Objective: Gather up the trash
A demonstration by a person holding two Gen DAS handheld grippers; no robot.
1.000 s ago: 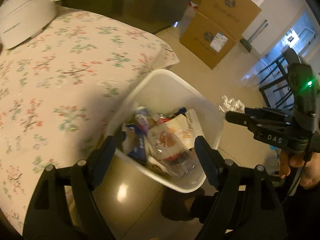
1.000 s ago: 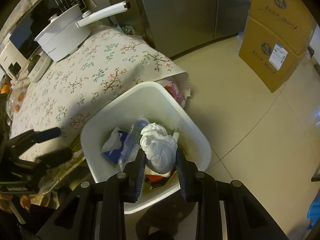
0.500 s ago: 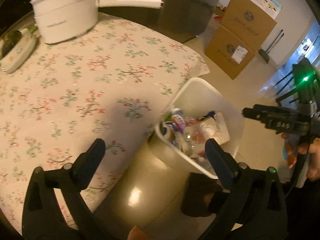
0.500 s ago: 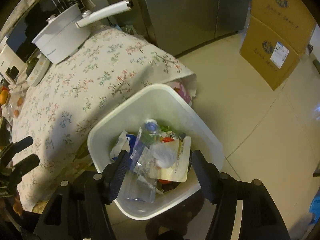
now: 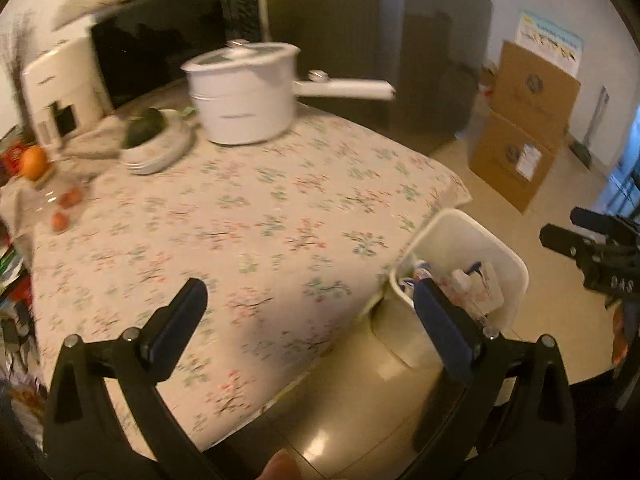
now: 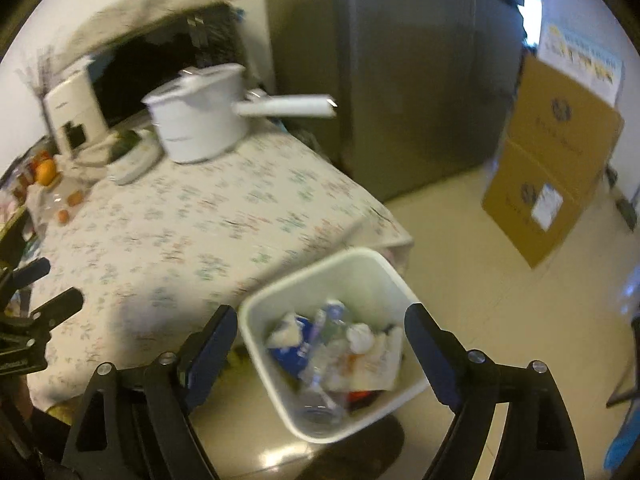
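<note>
A white trash bin [image 6: 276,384] stands on the floor beside the table and holds wrappers, a plastic bottle and a crumpled white tissue [image 6: 360,338]. It also shows in the left wrist view [image 5: 508,280]. My right gripper [image 6: 320,344] is open and empty, above the bin. My left gripper [image 5: 308,320] is open and empty, over the table's edge next to the bin. Each gripper shows in the other's view, the right one [image 5: 576,236] at far right and the left one [image 6: 44,288] at far left.
The table has a floral cloth [image 5: 240,216]. At its back stand a white pot with a long handle [image 5: 244,100], a plate with a dark fruit [image 5: 152,144], an orange [image 5: 34,162] and a white appliance [image 5: 60,92]. A fridge [image 6: 400,72] and cardboard boxes [image 6: 552,176] stand behind.
My right gripper opened and dropped the crumpled tissue into the bin. Both grippers then rose and tilted up toward the table; the left opened wider.
</note>
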